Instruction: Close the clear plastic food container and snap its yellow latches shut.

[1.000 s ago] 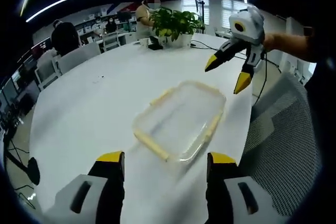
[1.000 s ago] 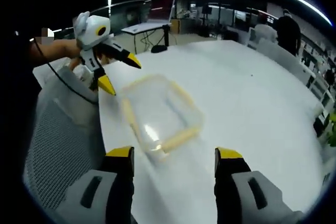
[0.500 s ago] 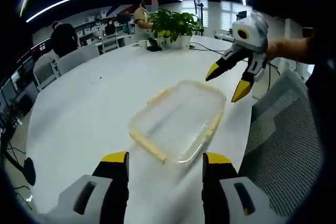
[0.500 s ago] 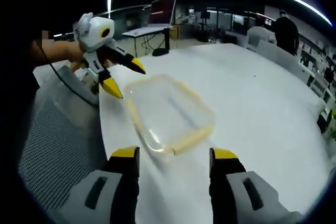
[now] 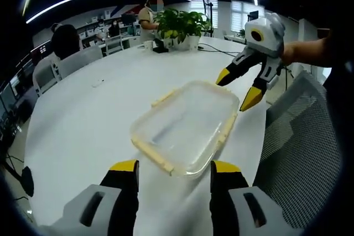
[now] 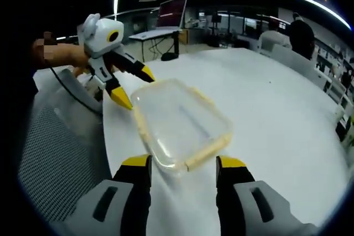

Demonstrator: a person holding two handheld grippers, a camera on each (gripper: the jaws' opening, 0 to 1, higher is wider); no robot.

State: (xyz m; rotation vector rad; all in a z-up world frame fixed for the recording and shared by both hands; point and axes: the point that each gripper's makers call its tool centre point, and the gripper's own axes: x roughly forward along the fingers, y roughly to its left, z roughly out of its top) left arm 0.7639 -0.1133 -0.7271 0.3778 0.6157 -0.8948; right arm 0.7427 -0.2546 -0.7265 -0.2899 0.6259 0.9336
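clear container (image 5: 185,127) w/ lid on sits on white table (image 5: 88,120), left gripper (image 5: 173,168) & right gripper (image 6: 181,163) both spread, flanking its ends.

Open-plan office: desks (image 5: 119,40), monitor (image 6: 171,10), plant (image 5: 180,23)

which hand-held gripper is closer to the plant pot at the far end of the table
Right. In the left gripper view the right hand-held gripper hovers past the container, on the side toward the potted plant. The left hand-held gripper sits at the container's opposite end.
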